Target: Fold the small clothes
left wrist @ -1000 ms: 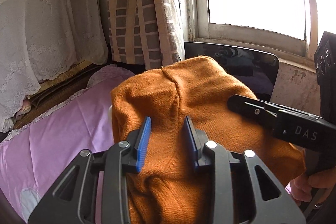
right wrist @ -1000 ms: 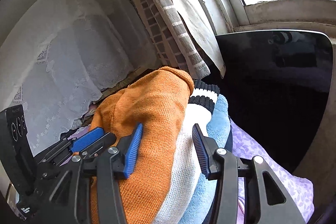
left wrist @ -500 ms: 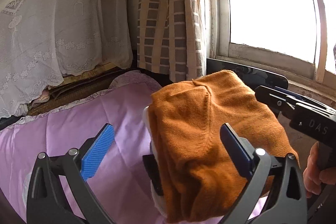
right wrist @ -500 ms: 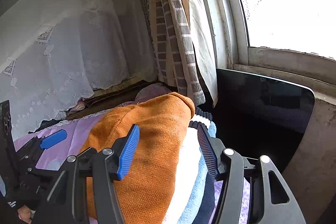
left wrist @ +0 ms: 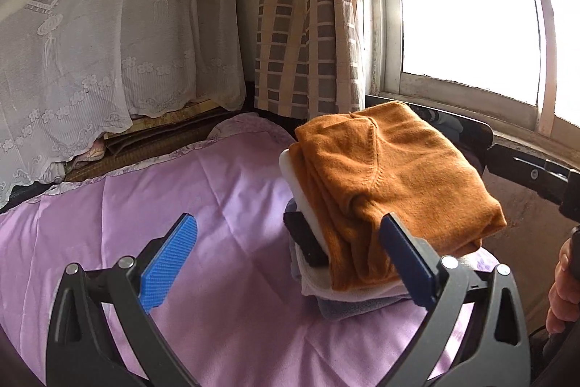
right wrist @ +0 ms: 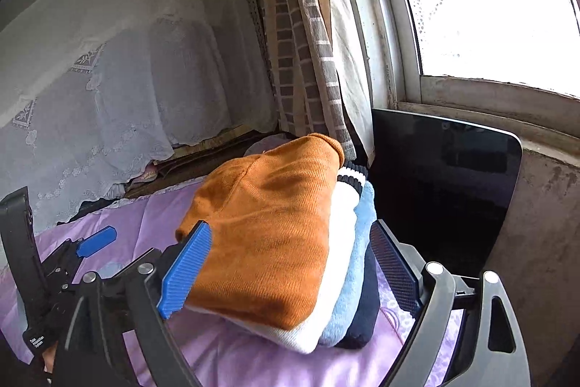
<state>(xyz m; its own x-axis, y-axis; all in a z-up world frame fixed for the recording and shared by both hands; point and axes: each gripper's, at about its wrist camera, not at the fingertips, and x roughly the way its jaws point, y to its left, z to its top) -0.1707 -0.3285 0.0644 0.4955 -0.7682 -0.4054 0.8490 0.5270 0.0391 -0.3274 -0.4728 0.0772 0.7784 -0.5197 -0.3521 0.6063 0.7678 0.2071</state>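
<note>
A: Where do we find the clothes?

B: We see the folded orange sweater topping a stack on the purple bedspread, right of centre in the left wrist view, with a white garment, a light blue one and a dark one beneath.

A: And our claws?

B: Our left claw gapes wide, gripping nothing. Our right claw has just been opening; the stack lies between its fingers, unpinched.
</note>
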